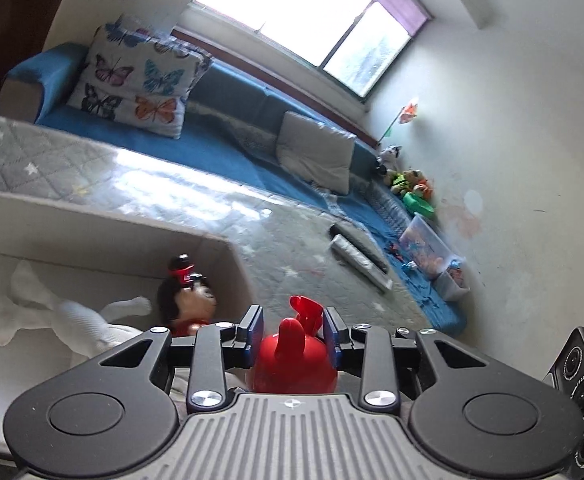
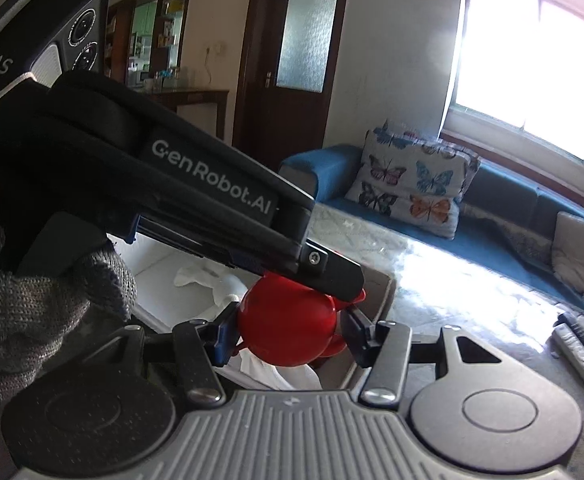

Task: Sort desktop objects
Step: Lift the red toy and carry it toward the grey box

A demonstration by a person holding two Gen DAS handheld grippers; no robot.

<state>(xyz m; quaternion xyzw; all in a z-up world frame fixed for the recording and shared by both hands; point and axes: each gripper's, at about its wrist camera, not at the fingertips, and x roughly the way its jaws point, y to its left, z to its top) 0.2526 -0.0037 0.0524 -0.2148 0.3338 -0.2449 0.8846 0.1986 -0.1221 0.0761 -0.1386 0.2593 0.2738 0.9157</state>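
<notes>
A shiny red round toy (image 1: 292, 356) with a crest on top sits between the blue pads of my left gripper (image 1: 294, 320), which press on its sides. In the right wrist view the same red toy (image 2: 287, 328) is also clamped between the pads of my right gripper (image 2: 289, 330), and a finger of the left gripper (image 2: 332, 276) lies across its top. Both grippers hold the toy in the air above a white cardboard box (image 1: 91, 216). Inside the box lie a dark-haired doll (image 1: 189, 300) and white cloth (image 1: 51, 312).
The box stands on a table with a grey star-patterned cover (image 1: 171, 188). Two remote controls (image 1: 360, 256) lie at its far side. Behind is a blue sofa (image 1: 227, 148) with a butterfly pillow (image 1: 131, 80) and clear bins of toys (image 1: 428, 248). A gloved hand (image 2: 31, 312) holds the left gripper.
</notes>
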